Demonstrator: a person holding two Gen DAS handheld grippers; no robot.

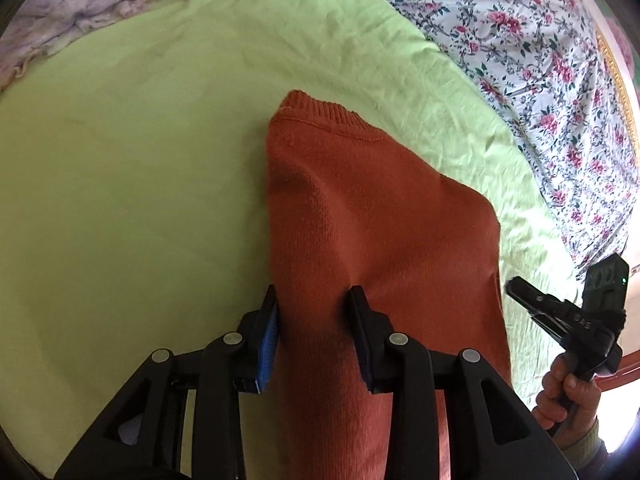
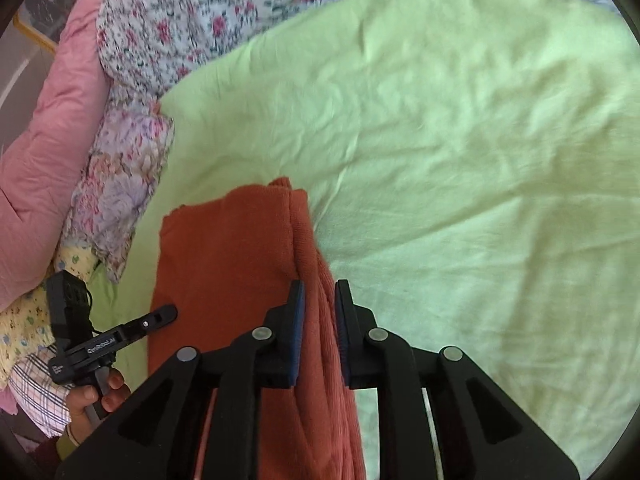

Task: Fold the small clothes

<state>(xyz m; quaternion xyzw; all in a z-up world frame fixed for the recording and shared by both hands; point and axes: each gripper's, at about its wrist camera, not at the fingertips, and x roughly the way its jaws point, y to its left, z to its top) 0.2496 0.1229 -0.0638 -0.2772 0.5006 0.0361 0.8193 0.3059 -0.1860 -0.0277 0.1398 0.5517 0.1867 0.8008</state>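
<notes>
A rust-orange knitted sweater (image 1: 360,200) lies on a light green sheet (image 1: 140,180), its ribbed hem at the far end. My left gripper (image 1: 316,298) is shut on a raised ridge of the knit near its left edge, and the cloth fills the gap between the fingers. In the right wrist view the same sweater (image 2: 224,248) shows its folded right edge, and my right gripper (image 2: 320,294) is shut on that edge. Each view also shows the other gripper from the side: the right gripper (image 1: 516,286) beside the sweater's right edge, the left gripper (image 2: 168,312) over its left part.
A floral quilt (image 1: 540,60) borders the green sheet (image 2: 460,160) at the far side. A pink cushion (image 2: 40,140) and a pale flowered pillow (image 2: 120,184) lie to the left. Small patterned clothes (image 2: 24,320) are piled near a person's hand (image 2: 96,396).
</notes>
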